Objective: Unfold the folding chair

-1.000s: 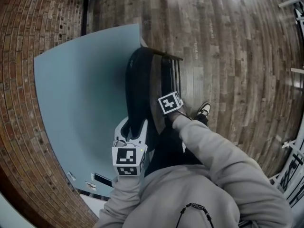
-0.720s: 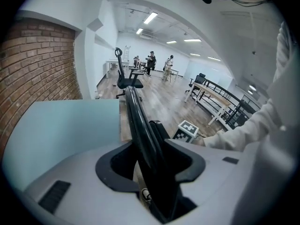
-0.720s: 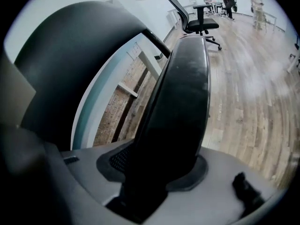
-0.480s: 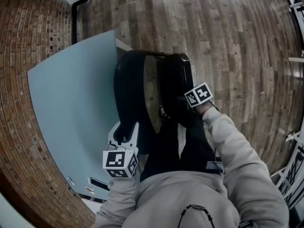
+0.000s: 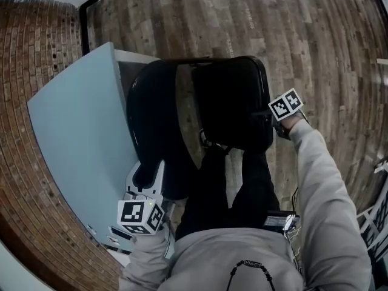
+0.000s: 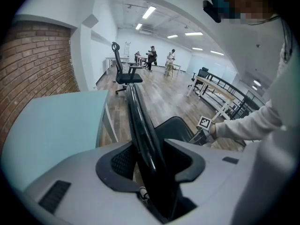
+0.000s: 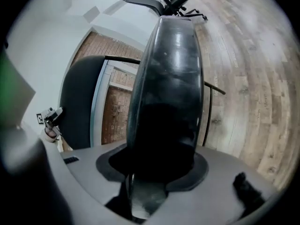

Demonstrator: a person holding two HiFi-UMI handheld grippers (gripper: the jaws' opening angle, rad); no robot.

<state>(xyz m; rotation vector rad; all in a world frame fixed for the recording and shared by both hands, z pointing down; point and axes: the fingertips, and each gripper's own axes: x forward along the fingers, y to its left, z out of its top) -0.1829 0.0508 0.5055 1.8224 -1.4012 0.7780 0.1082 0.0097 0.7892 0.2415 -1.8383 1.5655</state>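
Black and glossy, the folding chair (image 5: 182, 111) stood part-open on the plank floor (image 5: 291, 29), directly below the person. Its seat (image 5: 233, 102) was swung out toward the right and its backrest (image 5: 151, 120) stood close against a pale blue panel (image 5: 79, 132) that leaned by the brick wall (image 5: 30, 53). The legs were hidden under the seat and the person's dark trousers, so how the chair stood on the floor could not be made out.

The left tool (image 5: 145, 176) was clamped on the near edge of the backrest. In its own view the thin rim ran straight up between both jaws, and the pads' contact lay in shadow. The right tool (image 5: 268, 116) gripped the seat's outer edge at the end of a grey sleeve (image 5: 321, 180). From above, its marker cube and the seat covered the jaw tips. In the right gripper view the seat filled the gap and blocked most of what lay behind. An office chair (image 6: 123, 69) stood far off.
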